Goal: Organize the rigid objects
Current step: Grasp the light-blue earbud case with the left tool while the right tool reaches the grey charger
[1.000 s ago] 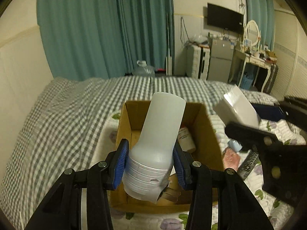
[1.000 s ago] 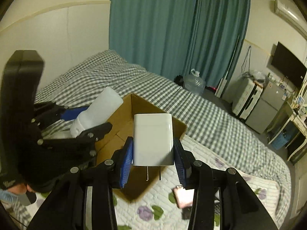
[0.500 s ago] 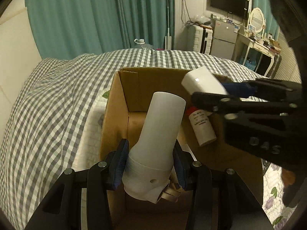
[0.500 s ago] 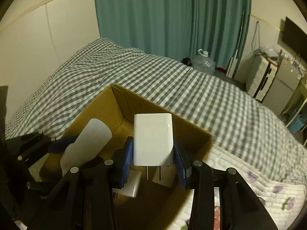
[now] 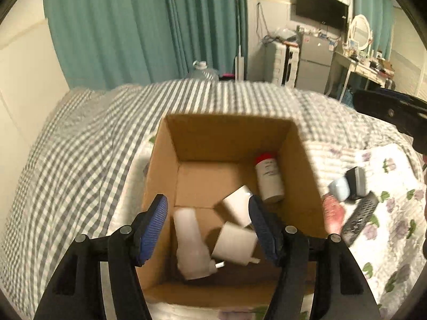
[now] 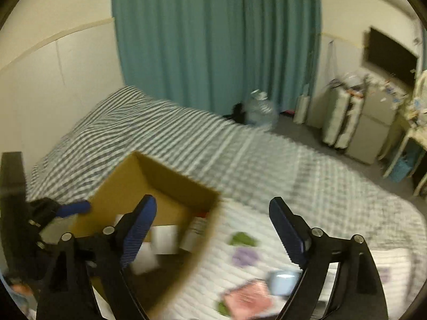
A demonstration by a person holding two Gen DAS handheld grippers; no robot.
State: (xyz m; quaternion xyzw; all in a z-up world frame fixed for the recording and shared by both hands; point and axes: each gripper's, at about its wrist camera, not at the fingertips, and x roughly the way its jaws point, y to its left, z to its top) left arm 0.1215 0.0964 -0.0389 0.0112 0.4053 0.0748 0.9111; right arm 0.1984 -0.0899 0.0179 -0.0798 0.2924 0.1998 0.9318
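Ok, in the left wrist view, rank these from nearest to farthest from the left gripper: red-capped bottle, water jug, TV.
1. Red-capped bottle: inside the cardboard box, right side, just beyond the open left gripper.
2. Water jug: on the floor past the bed, by the curtain.
3. TV: on the far wall, upper right.

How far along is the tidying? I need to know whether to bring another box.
Done: the brown cardboard box holds a white plastic bottle, two white blocks and a red-capped bottle. In hand: nothing; left hand-held gripper and right hand-held gripper are both open. Left: a black remote control, a pink packet, a pale blue case and a dark block on the quilt.
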